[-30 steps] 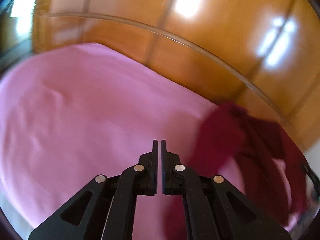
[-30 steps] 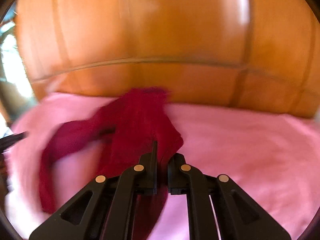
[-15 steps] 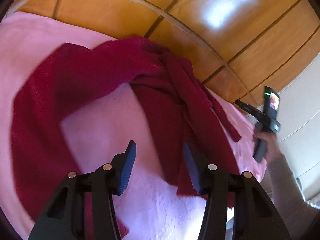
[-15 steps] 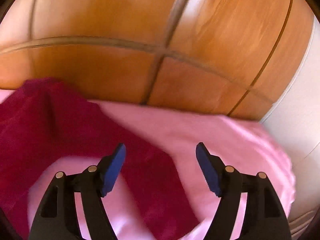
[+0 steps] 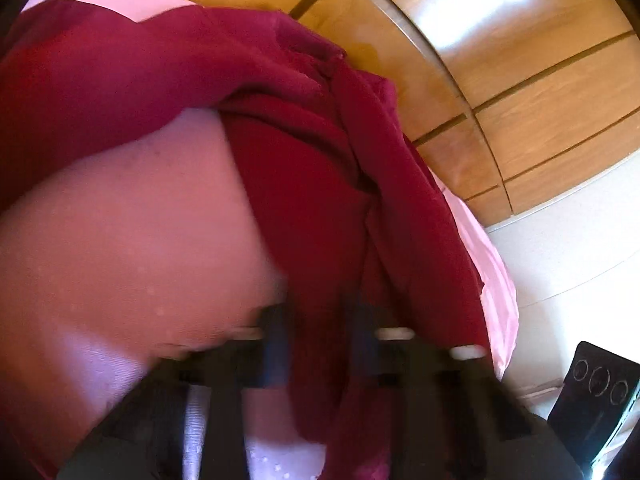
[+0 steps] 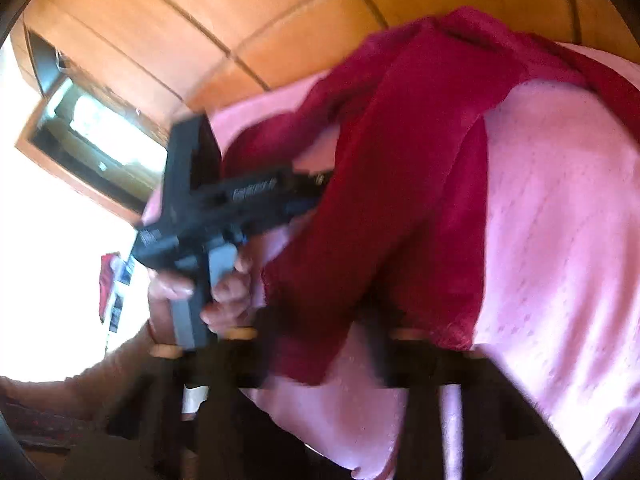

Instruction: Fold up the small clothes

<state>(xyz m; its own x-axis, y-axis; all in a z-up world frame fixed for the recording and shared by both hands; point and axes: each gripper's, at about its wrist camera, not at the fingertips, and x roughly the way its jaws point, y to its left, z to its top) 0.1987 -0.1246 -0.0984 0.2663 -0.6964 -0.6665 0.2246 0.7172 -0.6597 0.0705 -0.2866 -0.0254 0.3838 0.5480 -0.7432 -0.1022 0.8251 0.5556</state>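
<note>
The dark red garment [image 5: 304, 184] is seen as soft matt knit cloth, laid on a pink bedcover [image 5: 132, 248] of smooth fabric dotted with a fine raised pattern. Glossy varnished wood is shown by the panelled wall [image 5: 532, 92], and matt black plastic by the left gripper [image 6: 320, 196]

Beneath your work lies a pink bedcover [image 5: 132, 240] with a faint dotted weave, spread smooth and reaching to the bed's edges. Behind its far edge you face glossy orange-brown wooden panels [image 5: 540, 92], split by dark grooves and catching bright glare. Past the cover's left edge, in the right wrist view, a wood-framed opening [image 6: 96, 148] glows with washed-out daylight; past its right edge stands a pale wall [image 5: 580, 248].
</note>
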